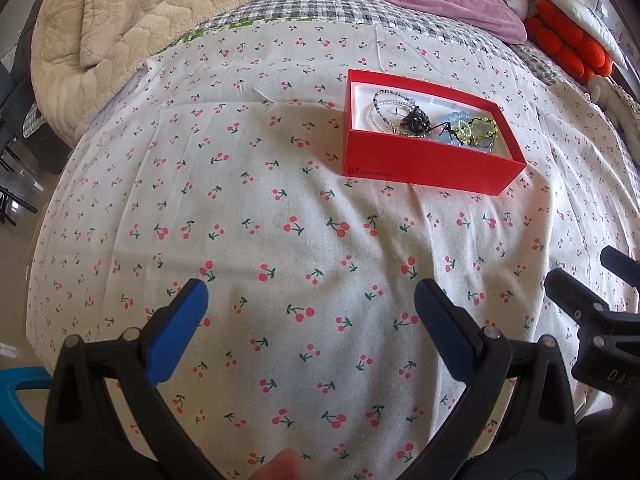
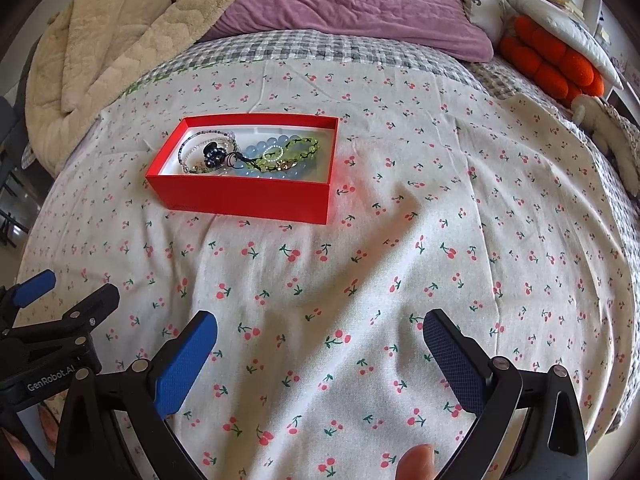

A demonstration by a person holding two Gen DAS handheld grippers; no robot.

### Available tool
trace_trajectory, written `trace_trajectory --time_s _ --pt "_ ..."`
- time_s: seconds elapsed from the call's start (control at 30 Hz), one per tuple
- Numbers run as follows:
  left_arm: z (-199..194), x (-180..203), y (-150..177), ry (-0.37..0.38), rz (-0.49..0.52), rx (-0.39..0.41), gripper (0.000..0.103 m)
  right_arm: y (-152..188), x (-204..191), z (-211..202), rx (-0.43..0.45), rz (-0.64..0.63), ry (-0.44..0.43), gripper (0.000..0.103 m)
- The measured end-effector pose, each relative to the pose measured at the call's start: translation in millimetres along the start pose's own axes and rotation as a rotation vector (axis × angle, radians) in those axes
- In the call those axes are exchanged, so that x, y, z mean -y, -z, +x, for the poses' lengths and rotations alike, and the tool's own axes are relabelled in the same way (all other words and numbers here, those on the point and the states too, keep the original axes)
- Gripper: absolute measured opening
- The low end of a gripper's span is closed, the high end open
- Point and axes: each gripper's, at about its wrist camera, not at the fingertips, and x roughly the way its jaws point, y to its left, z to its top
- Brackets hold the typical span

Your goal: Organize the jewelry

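jewelry in red box (image 2: 248, 196), both grippers prob. empty

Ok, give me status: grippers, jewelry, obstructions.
Left gripper open, empty. Right gripper open, empty. Jewelry piled in red box on the bedspread. Nothing between.

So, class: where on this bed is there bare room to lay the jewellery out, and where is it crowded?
Free: the cherry-print sheet between the red cardboard box and both open grippers, and to the box's right. Crowded: inside the box, where beaded bracelets lie tangled, and the far end, with the beige fleece blanket, purple pillow and orange plush cushion.
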Motion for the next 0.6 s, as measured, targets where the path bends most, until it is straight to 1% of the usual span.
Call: trace_trajectory --time_s 0.13,0.3,0.6 --pt "-1 3 0 -0.006 0.011 0.001 0.102 -1 1 1 -0.002 0.009 0.003 0.103" --pt "0 3 1 0.003 0.01 -0.011 0.102 -2 -4 1 0.002 0.0 0.001 0.103" --pt "-3 0 3 -0.002 0.009 -0.003 0.102 -1 -10 2 0.0 -0.022 0.004 0.103"
